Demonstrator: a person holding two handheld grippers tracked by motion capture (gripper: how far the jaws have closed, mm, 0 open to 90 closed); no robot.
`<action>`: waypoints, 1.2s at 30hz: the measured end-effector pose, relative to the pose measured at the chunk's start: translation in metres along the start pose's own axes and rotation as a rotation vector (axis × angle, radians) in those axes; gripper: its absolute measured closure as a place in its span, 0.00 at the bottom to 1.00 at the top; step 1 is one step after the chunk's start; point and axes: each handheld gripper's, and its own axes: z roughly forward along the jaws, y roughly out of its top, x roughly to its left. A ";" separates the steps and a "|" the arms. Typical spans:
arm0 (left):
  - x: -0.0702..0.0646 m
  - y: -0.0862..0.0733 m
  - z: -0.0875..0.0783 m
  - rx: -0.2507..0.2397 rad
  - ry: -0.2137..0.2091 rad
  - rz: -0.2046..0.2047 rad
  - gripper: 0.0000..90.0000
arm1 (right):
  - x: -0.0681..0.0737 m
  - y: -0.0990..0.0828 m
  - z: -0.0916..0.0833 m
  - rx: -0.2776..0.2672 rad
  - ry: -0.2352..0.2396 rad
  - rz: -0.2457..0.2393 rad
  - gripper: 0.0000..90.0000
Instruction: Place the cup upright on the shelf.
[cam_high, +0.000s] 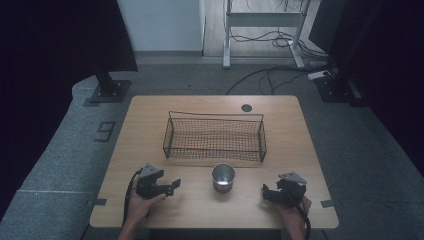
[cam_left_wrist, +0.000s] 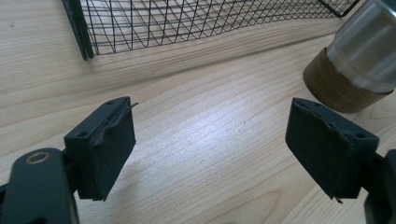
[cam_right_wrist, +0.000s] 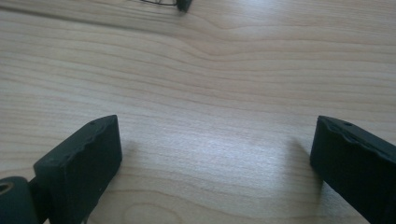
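Observation:
A shiny metal cup (cam_high: 223, 177) stands upright near the table's front middle, just in front of an empty black wire basket (cam_high: 215, 137). My left gripper (cam_high: 174, 186) rests low at the front left and points right toward the cup. Its jaws stand apart with bare wood between them (cam_left_wrist: 210, 144). The cup (cam_left_wrist: 359, 60) rises beyond its right jaw, with the basket (cam_left_wrist: 187, 23) farther off. My right gripper (cam_high: 265, 192) sits at the front right, facing left, open over bare wood (cam_right_wrist: 215, 163). A basket corner (cam_right_wrist: 184, 4) peeks in at the top.
The wooden table (cam_high: 150, 215) has a round dark cable hole (cam_high: 246, 107) at its back edge. Beyond it are a grey carpet, a dark stand base (cam_high: 107, 90) at the left, a white desk frame (cam_high: 262, 30) and loose cables (cam_high: 280, 72).

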 end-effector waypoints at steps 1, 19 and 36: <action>0.000 0.000 0.000 0.000 0.000 0.000 0.18 | 0.000 0.000 0.000 0.000 0.000 0.000 0.03; 0.004 0.003 -0.013 -0.041 0.003 -0.034 0.20 | 0.001 -0.002 -0.003 -0.019 0.005 -0.005 0.10; -0.014 0.023 -0.029 -0.083 -0.020 0.001 0.19 | -0.003 -0.003 -0.004 -0.024 0.014 -0.016 0.12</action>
